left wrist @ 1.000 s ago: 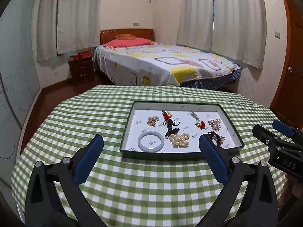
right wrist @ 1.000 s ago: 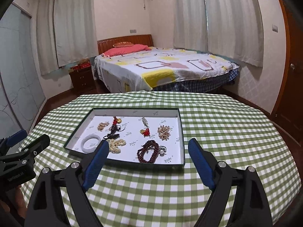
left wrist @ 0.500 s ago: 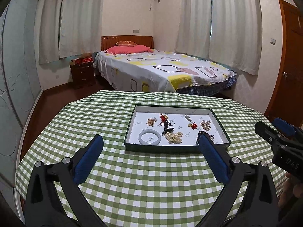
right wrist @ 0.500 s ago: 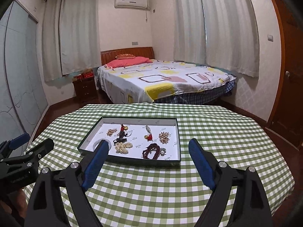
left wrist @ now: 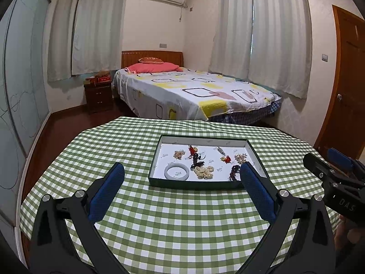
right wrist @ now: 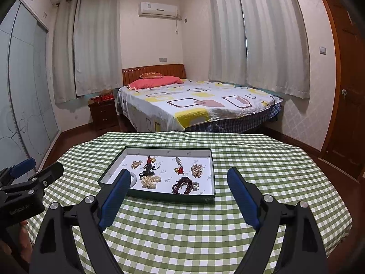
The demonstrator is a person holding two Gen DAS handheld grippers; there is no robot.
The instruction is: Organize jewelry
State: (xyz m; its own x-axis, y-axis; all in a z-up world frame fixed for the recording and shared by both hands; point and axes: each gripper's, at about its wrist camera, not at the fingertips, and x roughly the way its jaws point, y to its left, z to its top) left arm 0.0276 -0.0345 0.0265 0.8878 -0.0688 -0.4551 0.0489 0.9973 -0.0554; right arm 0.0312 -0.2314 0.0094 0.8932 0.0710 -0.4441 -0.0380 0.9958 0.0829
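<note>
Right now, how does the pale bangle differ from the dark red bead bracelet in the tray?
The pale bangle is one smooth rigid ring lying flat; the dark red bead bracelet is a strand of small beads, loosely bunched. The bangle sits at the tray's near left corner, the bracelet near its right end. Both lie inside the tray, untouched.

white bangle (right wrist: 134,178): half hidden behind the right gripper's left jaw
dark bead bracelet (left wrist: 234,173): partly masked by the left gripper's right jaw
small charms (left wrist: 225,159): beyond the jaws, too tiny to identify
table (right wrist: 285,171): near edge cut off below the jaws
</note>
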